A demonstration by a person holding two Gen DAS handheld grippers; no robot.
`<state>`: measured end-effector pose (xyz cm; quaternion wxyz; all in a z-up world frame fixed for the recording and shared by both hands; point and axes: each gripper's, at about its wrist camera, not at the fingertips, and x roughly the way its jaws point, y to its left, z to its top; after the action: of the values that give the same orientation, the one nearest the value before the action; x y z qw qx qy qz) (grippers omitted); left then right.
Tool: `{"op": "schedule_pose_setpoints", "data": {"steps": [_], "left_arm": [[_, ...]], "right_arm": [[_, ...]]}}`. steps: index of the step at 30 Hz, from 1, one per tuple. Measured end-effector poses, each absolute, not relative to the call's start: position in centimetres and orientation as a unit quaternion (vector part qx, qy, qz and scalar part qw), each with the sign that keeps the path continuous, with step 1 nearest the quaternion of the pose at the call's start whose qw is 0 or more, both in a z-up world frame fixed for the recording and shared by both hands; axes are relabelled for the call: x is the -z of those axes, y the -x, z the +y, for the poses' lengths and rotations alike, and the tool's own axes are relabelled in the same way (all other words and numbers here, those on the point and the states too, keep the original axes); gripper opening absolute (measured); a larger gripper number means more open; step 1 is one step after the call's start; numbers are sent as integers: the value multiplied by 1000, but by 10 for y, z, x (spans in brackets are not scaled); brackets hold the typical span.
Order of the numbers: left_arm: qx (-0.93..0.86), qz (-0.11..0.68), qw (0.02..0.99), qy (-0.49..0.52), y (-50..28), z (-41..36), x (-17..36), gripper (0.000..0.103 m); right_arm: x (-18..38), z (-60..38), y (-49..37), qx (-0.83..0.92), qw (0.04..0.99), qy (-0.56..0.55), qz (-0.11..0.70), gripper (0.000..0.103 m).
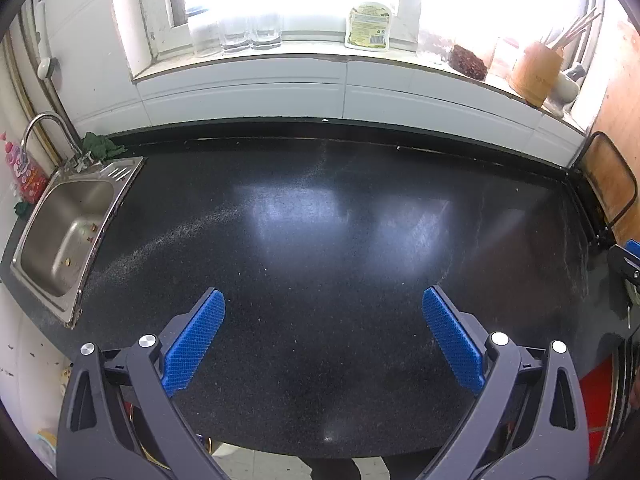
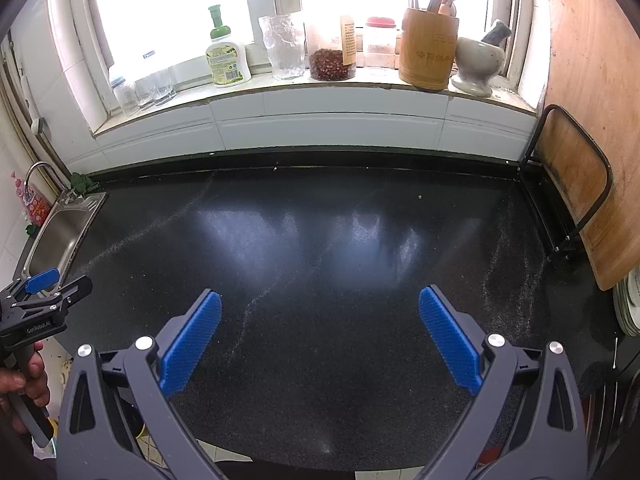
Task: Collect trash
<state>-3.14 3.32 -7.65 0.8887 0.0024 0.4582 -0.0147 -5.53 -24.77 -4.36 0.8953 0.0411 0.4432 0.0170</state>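
Observation:
My left gripper hangs open over the front of the black speckled countertop, with nothing between its blue pads. My right gripper is open too, above the same countertop. A tiny pale crumb lies near the back wall. A few small scraps sit inside the steel sink at the left. In the right wrist view, the left gripper shows at the left edge, held by a hand. I see no larger piece of trash.
On the window sill stand a soap bottle, glasses, a jar of red bits, a wooden utensil holder and a mortar. A cutting board in a rack stands at the right. A faucet rises behind the sink.

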Motion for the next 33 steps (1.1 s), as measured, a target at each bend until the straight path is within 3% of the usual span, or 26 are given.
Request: {"op": "schedule_pose_setpoints", "data": {"steps": [33], "left_arm": [[26,447,894,-29,25,32,77,96]], "right_arm": [[45,-250,46,-16,895,-42,443,96]]}}
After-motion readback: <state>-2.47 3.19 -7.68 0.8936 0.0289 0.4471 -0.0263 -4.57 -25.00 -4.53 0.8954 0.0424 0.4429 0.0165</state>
